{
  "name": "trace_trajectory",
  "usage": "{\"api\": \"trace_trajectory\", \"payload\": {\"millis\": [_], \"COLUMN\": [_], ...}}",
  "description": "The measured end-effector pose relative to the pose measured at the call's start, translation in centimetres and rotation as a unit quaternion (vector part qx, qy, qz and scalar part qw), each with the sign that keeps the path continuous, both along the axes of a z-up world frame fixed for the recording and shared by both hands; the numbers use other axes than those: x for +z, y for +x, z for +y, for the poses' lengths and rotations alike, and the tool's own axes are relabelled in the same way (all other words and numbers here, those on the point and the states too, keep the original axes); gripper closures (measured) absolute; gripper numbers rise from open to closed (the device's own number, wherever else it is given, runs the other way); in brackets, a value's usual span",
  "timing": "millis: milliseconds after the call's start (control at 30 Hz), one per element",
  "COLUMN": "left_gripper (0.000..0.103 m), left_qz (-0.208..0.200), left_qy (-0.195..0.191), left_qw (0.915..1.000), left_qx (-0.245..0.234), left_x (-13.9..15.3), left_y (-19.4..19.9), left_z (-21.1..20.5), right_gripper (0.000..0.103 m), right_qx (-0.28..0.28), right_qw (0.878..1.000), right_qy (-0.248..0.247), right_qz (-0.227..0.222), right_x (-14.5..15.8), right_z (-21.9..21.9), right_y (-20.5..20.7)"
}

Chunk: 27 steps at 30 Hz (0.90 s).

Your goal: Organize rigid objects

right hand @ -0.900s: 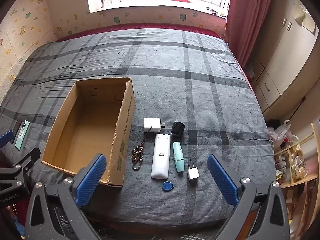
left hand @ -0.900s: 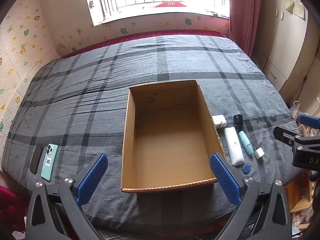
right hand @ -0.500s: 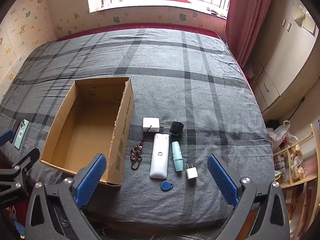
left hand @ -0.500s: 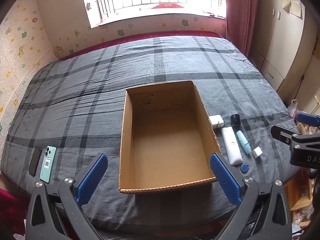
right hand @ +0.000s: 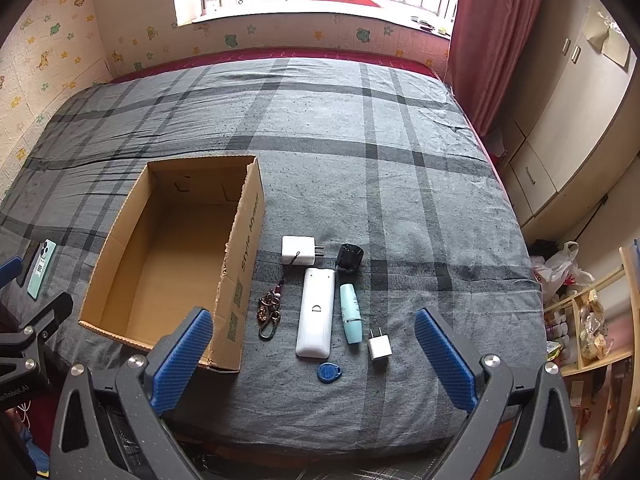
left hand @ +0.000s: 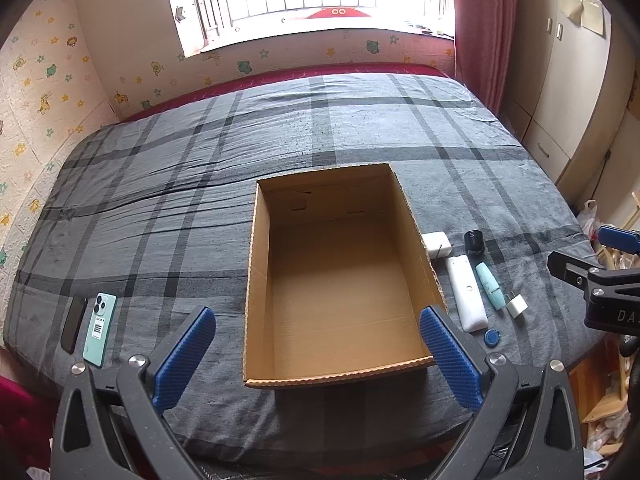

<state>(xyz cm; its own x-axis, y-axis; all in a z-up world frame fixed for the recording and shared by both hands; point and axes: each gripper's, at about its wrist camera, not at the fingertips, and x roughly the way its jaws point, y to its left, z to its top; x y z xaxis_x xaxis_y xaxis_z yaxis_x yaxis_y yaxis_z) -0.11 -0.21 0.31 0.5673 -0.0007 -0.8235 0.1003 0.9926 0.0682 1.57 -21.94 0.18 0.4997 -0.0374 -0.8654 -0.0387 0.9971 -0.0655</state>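
An empty cardboard box (left hand: 416, 240) (right hand: 240, 256) sits on the grey plaid bed. To its right lie a white charger (right hand: 298, 251), a black cap (right hand: 349, 257), a white remote (right hand: 316, 312), a teal tube (right hand: 351, 313), a small white plug (right hand: 379, 346), a blue key fob (right hand: 329, 372) and a keychain (right hand: 269, 312). A teal phone (left hand: 99, 329) and a dark phone (left hand: 73, 323) lie at the bed's left edge. My left gripper (left hand: 318, 354) hangs open above the box's near end. My right gripper (right hand: 314, 354) hangs open above the small items, holding nothing.
A window and a patterned wall stand behind the bed. A red curtain (right hand: 492, 40) and cupboards (right hand: 568, 112) line the right side. Wooden shelves (right hand: 592, 332) with clutter and a plastic bag (right hand: 560, 268) stand at the near right, past the bed's edge.
Both views have shifted slightly: the box and the small items sit a little higher and smaller in frame, as both grippers drew back a bit. Jaws stay wide.
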Motion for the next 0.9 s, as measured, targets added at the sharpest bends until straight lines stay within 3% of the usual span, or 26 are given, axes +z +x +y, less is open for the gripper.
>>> {"api": "trace_trajectory", "payload": {"millis": [900], "left_gripper": [0.000], "left_qz": [-0.002], "left_qy": [-0.007], "left_qw": [1.0000], "left_qx": [0.004], "left_x": [-0.13], "left_y": [0.02], "left_z": [0.51], "right_gripper": [0.000], "right_qx": [0.000], "right_qw": [1.000], "right_qy": [-0.002], "right_qz": [-0.003], "right_x": [-0.13], "right_z": [0.08], "right_y": [0.08]}}
